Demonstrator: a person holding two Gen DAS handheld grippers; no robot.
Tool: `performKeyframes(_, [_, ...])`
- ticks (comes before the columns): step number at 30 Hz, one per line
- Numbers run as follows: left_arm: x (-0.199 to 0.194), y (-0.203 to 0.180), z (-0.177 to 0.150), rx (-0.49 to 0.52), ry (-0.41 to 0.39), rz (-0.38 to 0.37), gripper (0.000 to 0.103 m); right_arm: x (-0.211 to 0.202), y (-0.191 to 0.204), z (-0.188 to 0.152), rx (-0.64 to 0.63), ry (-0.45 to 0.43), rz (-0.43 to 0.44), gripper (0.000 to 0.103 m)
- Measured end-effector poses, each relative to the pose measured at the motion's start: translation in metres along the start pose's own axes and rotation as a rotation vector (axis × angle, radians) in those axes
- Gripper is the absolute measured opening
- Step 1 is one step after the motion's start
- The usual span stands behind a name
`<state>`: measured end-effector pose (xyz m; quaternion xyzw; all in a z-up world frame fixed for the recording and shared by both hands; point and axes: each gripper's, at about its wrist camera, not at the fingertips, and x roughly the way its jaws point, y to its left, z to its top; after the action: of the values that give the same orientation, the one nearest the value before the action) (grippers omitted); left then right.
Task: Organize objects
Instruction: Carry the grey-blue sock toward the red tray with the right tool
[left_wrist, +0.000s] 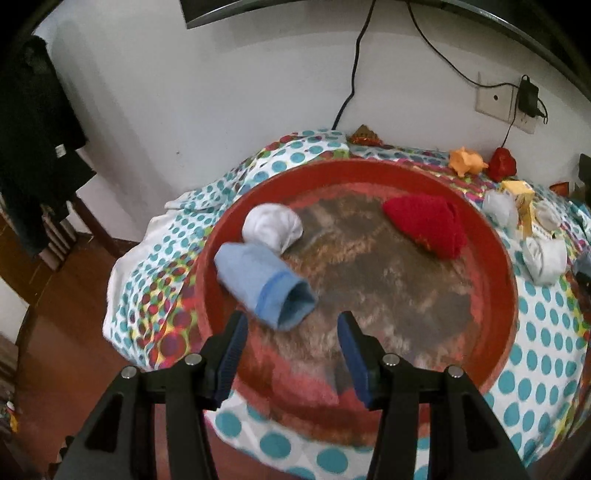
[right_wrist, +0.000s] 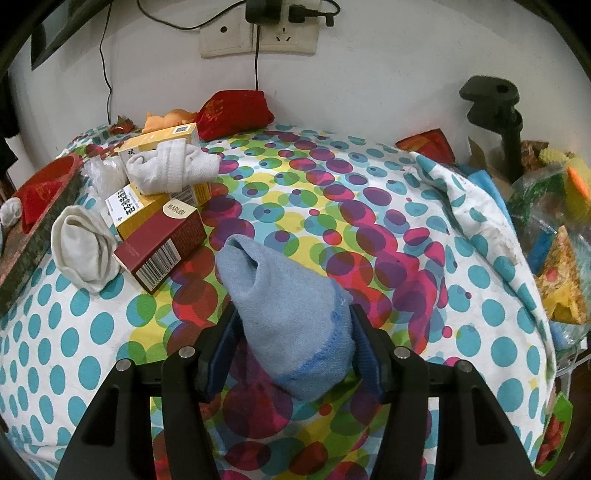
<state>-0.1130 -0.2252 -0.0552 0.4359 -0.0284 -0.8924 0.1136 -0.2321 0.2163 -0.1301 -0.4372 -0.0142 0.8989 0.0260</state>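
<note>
A: Any readable writing?

B: The maroon box (right_wrist: 160, 246) reads "MARUBI" on its cream end, above a barcode; a yellow box (right_wrist: 138, 210) carries Chinese print.

A: The grippers?

B: Right gripper (right_wrist: 293, 325) pinches a light blue sock (right_wrist: 284, 295) above the dotted tablecloth (right_wrist: 369, 221). Left gripper (left_wrist: 291, 332) is spread, empty, over the red tray (left_wrist: 495, 258) holding another blue sock (left_wrist: 264, 284).

Light blue socks: two, one in tray (left_wrist: 263, 282), one between right jaws (right_wrist: 291, 314). White sock bundles: four, one in tray (left_wrist: 271, 227), three by boxes (right_wrist: 83, 251) (right_wrist: 173, 166) (right_wrist: 105, 173). Cartons: three (right_wrist: 160, 243) (right_wrist: 135, 208) (right_wrist: 162, 142). Red trays: one (left_wrist: 495, 258). Red knit items: two (left_wrist: 424, 225) (right_wrist: 232, 112).
</note>
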Motion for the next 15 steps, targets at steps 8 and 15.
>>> performKeyframes(8, [-0.016, 0.013, -0.023, -0.037, -0.020, 0.004, 0.052, -0.002, -0.009, -0.002, 0.036, 0.004, -0.041, 0.054])
performKeyframes(15, [-0.018, 0.033, -0.036, -0.087, -0.025, 0.042, 0.052, -0.011, -0.029, -0.008, 0.062, 0.029, -0.107, 0.045])
